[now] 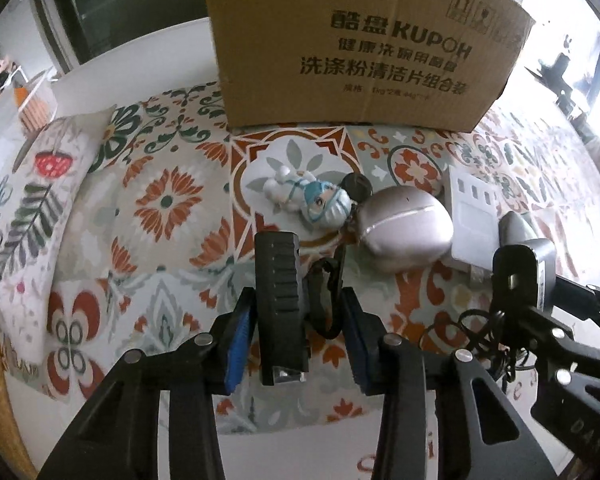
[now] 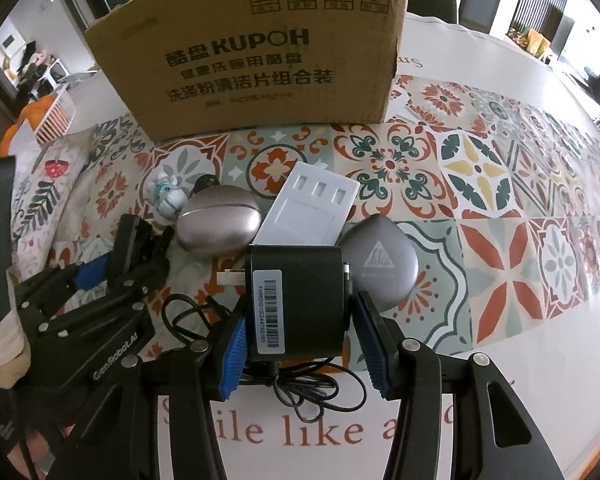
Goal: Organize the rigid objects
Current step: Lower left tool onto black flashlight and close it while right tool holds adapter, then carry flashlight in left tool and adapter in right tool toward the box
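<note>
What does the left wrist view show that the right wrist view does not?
Only the left wrist view shows the figurine's blue-haired head and the left gripper shut on a ribbed black device with a strap.

Only the right wrist view shows the barcode label on the black adapter held by the right gripper, the triangle logo on the grey case, and the printed words near the table edge.

Both show the cardboard box, the silver egg-shaped case and the white plate.
</note>
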The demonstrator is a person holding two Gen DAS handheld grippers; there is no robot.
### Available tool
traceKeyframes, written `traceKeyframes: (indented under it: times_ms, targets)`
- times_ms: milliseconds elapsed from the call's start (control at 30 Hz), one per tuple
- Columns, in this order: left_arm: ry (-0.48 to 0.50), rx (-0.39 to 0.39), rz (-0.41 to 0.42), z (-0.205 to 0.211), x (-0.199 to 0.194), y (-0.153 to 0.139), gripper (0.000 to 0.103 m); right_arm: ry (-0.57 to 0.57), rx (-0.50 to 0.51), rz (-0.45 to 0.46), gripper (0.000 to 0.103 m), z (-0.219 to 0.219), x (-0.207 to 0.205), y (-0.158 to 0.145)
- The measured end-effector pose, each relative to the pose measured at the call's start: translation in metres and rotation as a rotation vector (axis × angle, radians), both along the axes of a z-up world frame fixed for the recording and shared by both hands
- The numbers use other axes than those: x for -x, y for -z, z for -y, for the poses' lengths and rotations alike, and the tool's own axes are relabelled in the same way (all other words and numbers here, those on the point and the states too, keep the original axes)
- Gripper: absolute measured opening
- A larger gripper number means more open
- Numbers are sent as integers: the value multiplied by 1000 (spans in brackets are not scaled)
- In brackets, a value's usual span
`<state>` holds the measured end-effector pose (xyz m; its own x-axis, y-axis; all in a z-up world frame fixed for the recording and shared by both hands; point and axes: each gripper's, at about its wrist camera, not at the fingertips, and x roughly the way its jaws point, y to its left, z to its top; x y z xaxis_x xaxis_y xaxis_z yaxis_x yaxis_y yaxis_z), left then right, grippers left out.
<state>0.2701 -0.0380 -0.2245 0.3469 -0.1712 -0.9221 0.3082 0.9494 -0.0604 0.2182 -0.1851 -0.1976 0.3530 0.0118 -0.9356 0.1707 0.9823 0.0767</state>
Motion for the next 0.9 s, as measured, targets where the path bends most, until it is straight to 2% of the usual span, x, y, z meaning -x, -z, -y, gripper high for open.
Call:
traceKeyframes:
  times_ms: [300,900]
  targets:
    - [-48,55,43,-12,29,-26,41,-15,-21,36,51,-5,17,-16]
    - [-112,109,173,-18,47,-106,41,-15,-11,205,50,7,33,-87]
